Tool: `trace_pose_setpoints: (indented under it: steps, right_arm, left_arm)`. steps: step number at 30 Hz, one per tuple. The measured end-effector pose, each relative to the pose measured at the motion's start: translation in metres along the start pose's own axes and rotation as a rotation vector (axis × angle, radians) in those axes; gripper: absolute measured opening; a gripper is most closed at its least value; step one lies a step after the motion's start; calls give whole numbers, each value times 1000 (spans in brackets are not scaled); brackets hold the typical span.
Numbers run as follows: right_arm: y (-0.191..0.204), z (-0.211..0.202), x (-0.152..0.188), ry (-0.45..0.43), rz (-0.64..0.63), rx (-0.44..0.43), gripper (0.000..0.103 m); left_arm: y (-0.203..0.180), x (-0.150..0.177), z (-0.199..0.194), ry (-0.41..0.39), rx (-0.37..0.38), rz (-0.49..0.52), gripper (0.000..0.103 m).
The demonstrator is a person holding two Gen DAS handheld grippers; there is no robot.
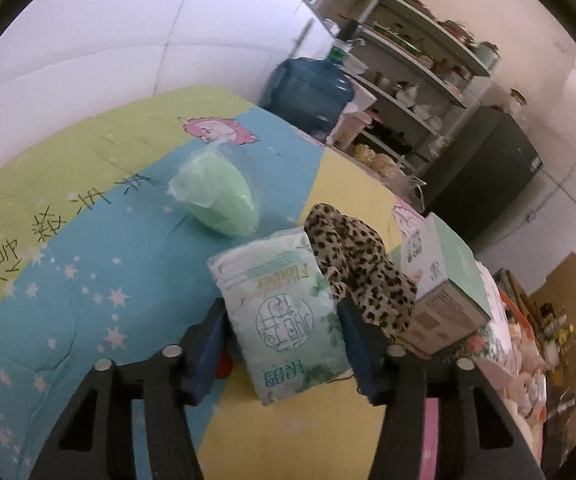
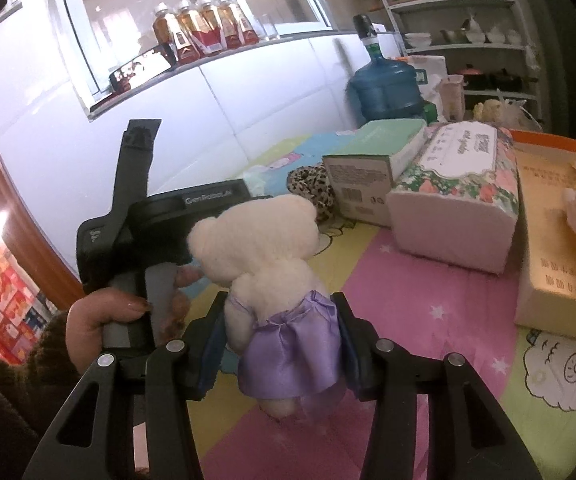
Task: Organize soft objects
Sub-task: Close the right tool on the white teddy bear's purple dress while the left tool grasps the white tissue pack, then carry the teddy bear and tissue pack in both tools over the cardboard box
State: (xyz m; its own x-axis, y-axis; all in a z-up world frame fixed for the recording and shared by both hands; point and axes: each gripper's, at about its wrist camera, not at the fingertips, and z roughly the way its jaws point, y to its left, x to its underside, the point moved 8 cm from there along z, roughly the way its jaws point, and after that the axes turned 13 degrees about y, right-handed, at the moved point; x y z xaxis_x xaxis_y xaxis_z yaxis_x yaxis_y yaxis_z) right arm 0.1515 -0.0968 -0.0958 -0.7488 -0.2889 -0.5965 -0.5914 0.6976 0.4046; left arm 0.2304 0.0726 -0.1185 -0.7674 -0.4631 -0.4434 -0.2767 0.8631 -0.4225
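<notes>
A soft white-and-green tissue pack (image 1: 276,280) lies on the patterned quilt (image 1: 88,280), and my left gripper (image 1: 280,308) is shut on it, pads pressing both its sides. Just right of the pack a leopard-print cloth (image 1: 359,264) is bunched against a green-topped box (image 1: 443,280). Farther back lies a pale green soft thing in a clear bag (image 1: 216,196). My right gripper (image 2: 279,298) is shut on a cream plush bear in a purple skirt (image 2: 260,240), held upright above the quilt. A hand (image 2: 104,320) holds the left tool at the left of the right wrist view.
A floral tissue brick (image 2: 459,196) and the green-topped box (image 2: 367,176) stand side by side on the quilt. An open cardboard box (image 2: 547,240) at the right holds another plush. A blue water jug (image 2: 387,84) and shelves stand behind, with a white wall at the left.
</notes>
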Motion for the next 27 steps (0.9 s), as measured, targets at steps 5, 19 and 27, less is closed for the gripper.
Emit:
trace_pose_setpoints:
  steps: [5, 19, 27]
  right_arm:
    - [-1, -3, 0, -9, 6, -9, 51]
    - [4, -18, -1, -75, 28, 83, 51]
    - [8, -31, 1, -106, 46, 126, 51]
  left_arm:
    - [-1, 7, -12, -25, 0, 27, 50]
    - [-27, 24, -59, -91, 6, 168, 50]
    - [-58, 46, -70, -82, 37, 270, 50]
